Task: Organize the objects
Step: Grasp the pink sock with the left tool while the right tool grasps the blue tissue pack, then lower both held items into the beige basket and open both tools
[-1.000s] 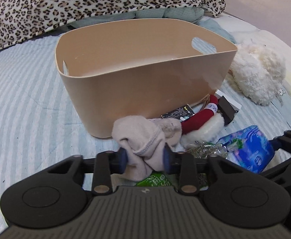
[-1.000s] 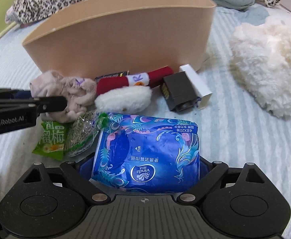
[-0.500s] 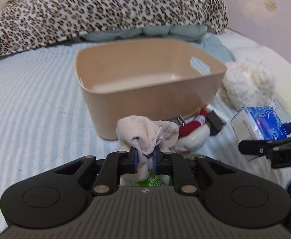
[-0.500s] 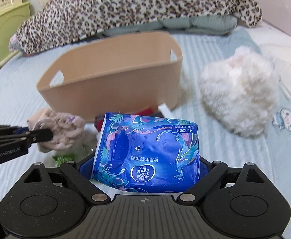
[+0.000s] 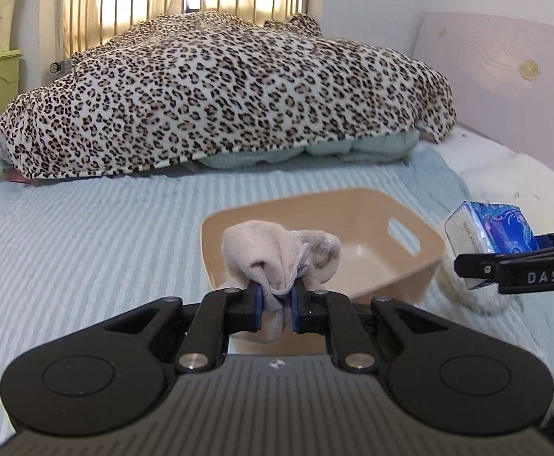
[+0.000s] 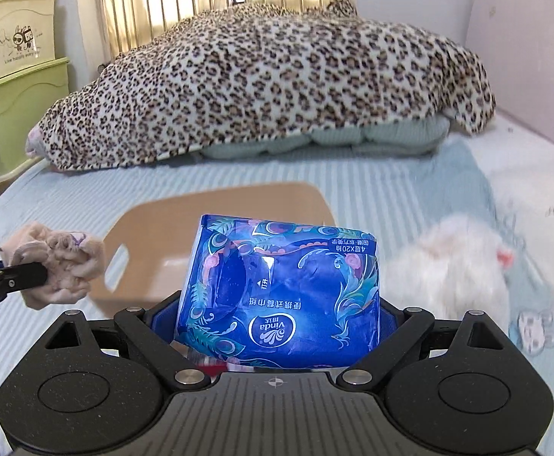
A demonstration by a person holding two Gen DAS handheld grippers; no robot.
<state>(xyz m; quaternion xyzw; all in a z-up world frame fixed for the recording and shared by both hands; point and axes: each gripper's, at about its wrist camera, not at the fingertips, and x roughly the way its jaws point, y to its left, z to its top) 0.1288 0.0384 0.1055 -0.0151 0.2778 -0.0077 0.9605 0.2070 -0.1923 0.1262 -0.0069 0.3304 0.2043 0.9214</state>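
Note:
My left gripper (image 5: pixel 275 301) is shut on a crumpled beige sock (image 5: pixel 277 254) and holds it in the air over the near rim of the tan plastic basket (image 5: pixel 409 228). The sock also shows in the right wrist view (image 6: pixel 54 268). My right gripper (image 6: pixel 277 315) is shut on a blue Vinda tissue pack (image 6: pixel 280 296), held above the near side of the basket (image 6: pixel 185 209). The pack shows at the right in the left wrist view (image 5: pixel 489 228). The basket looks empty inside.
A white fluffy plush toy (image 6: pixel 451 266) lies on the striped bed right of the basket. A leopard-print blanket (image 5: pixel 220 91) is piled at the back. Green drawers (image 6: pixel 14 121) stand at the left. A wall (image 5: pixel 504 57) runs along the right.
Both grippers have lifted up from the bed with their objects, so the basket now sits lower and smaller in view. The left gripper closed on the sock about a second ago.

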